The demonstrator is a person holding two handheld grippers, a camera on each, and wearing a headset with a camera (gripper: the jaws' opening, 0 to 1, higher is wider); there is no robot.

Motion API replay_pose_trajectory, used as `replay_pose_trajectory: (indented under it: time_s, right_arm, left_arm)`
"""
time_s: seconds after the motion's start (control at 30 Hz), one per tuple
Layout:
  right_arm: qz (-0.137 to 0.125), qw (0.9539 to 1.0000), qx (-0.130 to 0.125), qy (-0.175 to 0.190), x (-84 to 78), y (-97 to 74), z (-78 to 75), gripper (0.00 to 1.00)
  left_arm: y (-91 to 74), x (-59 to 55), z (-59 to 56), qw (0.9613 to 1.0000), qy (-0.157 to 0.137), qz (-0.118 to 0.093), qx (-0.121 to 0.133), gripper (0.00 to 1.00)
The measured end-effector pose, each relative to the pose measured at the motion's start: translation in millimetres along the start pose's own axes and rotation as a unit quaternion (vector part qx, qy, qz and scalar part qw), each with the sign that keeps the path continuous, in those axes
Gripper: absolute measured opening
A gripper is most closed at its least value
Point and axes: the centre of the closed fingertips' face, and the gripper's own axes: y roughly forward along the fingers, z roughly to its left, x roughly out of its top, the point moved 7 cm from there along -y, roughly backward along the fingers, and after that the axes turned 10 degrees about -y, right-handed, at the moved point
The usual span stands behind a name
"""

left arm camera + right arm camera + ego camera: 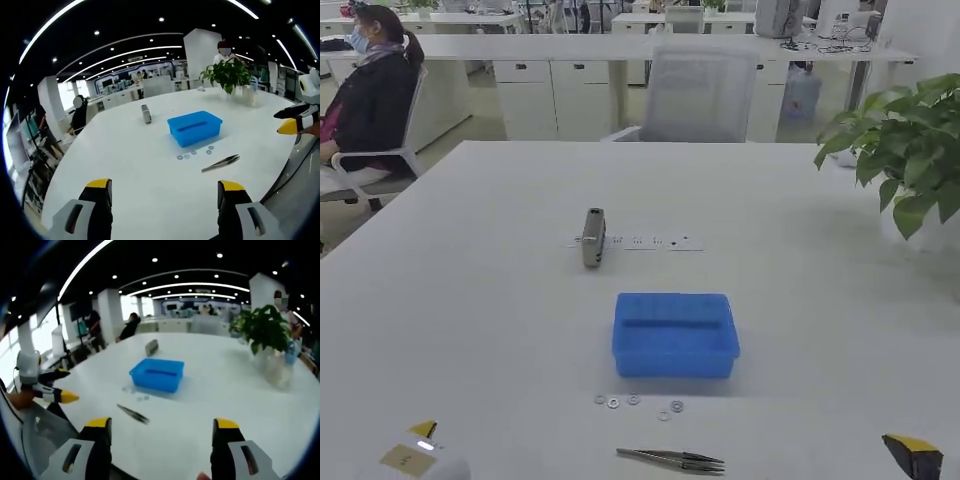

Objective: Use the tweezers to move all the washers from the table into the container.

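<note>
A blue container [675, 335] sits mid-table, also seen as the blue container [194, 127] and the blue container [157, 374]. Several small washers [638, 402] lie on the table just in front of it, washers [194, 153] and washers [135, 394] in the gripper views. Metal tweezers [671, 459] lie nearer the front edge, tweezers [220, 163], tweezers [133, 413]. My left gripper [164, 192] is open and empty, low at the front left [424, 432]. My right gripper [161, 431] is open and empty, at the front right [912, 452].
A grey metal block [593, 237] lies beyond the container beside a flush socket strip [650, 242]. A potted plant [910, 150] stands at the table's right edge. An office chair [700, 95] is at the far side; a person [365, 95] sits at back left.
</note>
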Motion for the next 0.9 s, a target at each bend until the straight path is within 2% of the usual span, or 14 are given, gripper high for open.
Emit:
replay_pose_trajectory:
  time_s: [0.17,0.27,0.3,0.33,0.37,0.43,0.53,0.57,0.67,0.77,0.83,0.87,0.9]
  right_arm:
    - [0.003,1.0,0.007,-0.001,0.1,0.5,1.7,0.81]
    - [0.004,1.0,0.004,0.004,0.1,0.2,2.0,0.81]
    - [0.006,1.0,0.004,0.006,-0.4,0.4,2.0,0.81]
    - [0.009,0.9999,0.005,0.009,-1.0,0.7,2.1,0.81]
    - [0.01,0.9999,0.005,0.009,-1.2,0.9,2.2,0.81]
    - [0.014,0.9999,0.006,0.008,-2.0,1.7,2.4,0.81]
    - [0.02,0.9997,0.008,0.007,-4.9,3.7,0.9,0.81]
    - [0.023,0.9997,0.008,0.007,-6.2,4.3,0.0,0.81]
    - [0.027,0.9995,0.008,0.012,-8.5,5.4,-1.9,0.8]
    - [0.031,0.9994,0.007,0.014,-10.1,6.0,-2.5,0.8]
    - [0.034,0.9993,0.006,0.012,-11.2,6.4,-3.4,0.8]
    - [0.035,0.9993,0.004,0.011,-12.0,6.7,-3.8,0.8]
    - [0.037,0.9992,0.004,0.011,-12.7,7.0,-4.1,0.8]
  left_arm:
    - [3.4,4.5,-6.5,0.999,0.01,0.03,-0.031,0.79]
    - [9.8,8.7,-16.1,0.9942,0.025,0.066,-0.081,0.66]
    - [12.2,10.4,-18.1,0.9929,0.034,0.072,-0.089,0.64]
    - [17.0,12.3,-21.4,0.99,0.055,0.079,-0.103,0.62]
    - [18.4,12.6,-22.5,0.9888,0.06,0.083,-0.109,0.58]
    - [29.6,14.6,-29.4,0.9806,0.088,0.105,-0.14,0.49]
    - [41.6,17.7,-35.3,0.9731,0.104,0.12,-0.166,0.38]
    - [47.5,19.3,-38.4,0.969,0.111,0.127,-0.181,0.35]
    - [63.8,20.8,-41.6,0.9616,0.13,0.143,-0.194,0.28]
    - [81.6,17.4,-44.5,0.9508,0.159,0.165,-0.209,0.23]
    - [92.0,14.5,-47.8,0.9477,0.16,0.17,-0.218,0.23]
    - [95.3,12.2,-50.1,0.943,0.165,0.176,-0.23,0.22]
    - [100.4,8.9,-51.3,0.9381,0.177,0.189,-0.23,0.21]
